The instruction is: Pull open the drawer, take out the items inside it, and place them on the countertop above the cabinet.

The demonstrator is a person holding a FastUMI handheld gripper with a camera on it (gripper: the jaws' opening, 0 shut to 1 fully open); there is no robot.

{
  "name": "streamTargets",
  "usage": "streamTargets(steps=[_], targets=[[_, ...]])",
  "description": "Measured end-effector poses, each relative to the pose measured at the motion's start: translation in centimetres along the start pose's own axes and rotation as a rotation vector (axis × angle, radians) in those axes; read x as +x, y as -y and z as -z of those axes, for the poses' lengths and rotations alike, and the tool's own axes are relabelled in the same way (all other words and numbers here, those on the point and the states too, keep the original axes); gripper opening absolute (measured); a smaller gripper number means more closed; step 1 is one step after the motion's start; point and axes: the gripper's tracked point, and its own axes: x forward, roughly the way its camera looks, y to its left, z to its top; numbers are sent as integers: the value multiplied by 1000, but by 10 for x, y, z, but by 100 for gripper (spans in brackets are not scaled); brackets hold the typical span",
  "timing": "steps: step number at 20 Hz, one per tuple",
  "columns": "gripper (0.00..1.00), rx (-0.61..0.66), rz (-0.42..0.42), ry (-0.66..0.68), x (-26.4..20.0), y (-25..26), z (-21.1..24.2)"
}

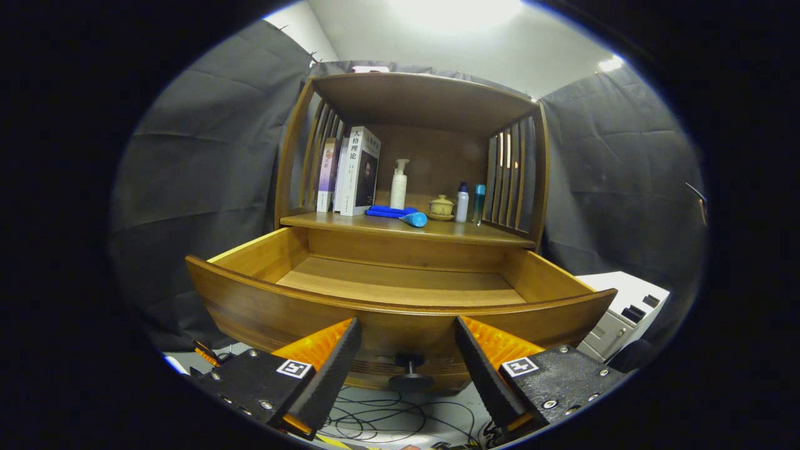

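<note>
The wooden drawer (400,312) stands pulled out toward me, and the part of its floor I can see is bare. Its dark round knob (409,374) sits on the front panel, just ahead of and between my fingers. My gripper (407,342) is open, its orange-and-black fingers apart on either side of the knob and touching nothing. On the countertop (475,234) above the drawer lie a blue flat item (389,212) and a light blue cylinder (414,219).
Also on the countertop are upright books (356,172), a white pump bottle (399,185), a small lidded cup (441,207) and two slim bottles (470,203). A white box (625,312) stands right of the cabinet. Cables (387,425) lie on the floor below.
</note>
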Motion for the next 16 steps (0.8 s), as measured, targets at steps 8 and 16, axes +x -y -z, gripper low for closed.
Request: streamTargets(steps=[8,16], targets=[[96,-27,-32,36,22,-6,-10],[96,-12,-16,73,67,-7,-24]])
